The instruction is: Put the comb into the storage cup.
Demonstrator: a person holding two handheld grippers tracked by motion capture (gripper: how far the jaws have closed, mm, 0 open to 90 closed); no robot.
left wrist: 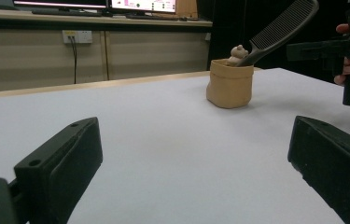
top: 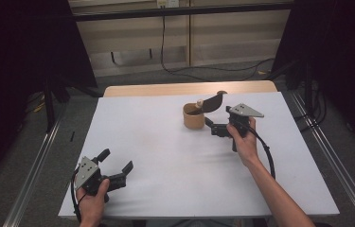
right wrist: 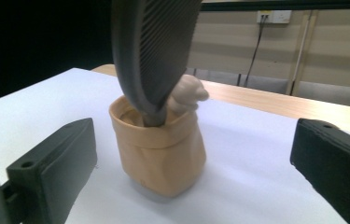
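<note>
Standing handle-down in the tan pouch (top: 193, 117), the comb (top: 212, 101) leans on its rim beside a small figure (left wrist: 237, 54). The right gripper (top: 211, 126) sits just beside the pouch with jaws wide apart, nothing between them, apparently letting go. The left gripper (top: 115, 165) rests open, well apart.

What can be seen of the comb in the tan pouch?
The comb is dark grey, plastic-looking, with fine teeth along one edge of a broad, rounded head. It stands handle-down in the soft tan pouch, leaning over its rim, beside a small pale figure. Nothing grips it: the right gripper is open, just short of the pouch.
</note>
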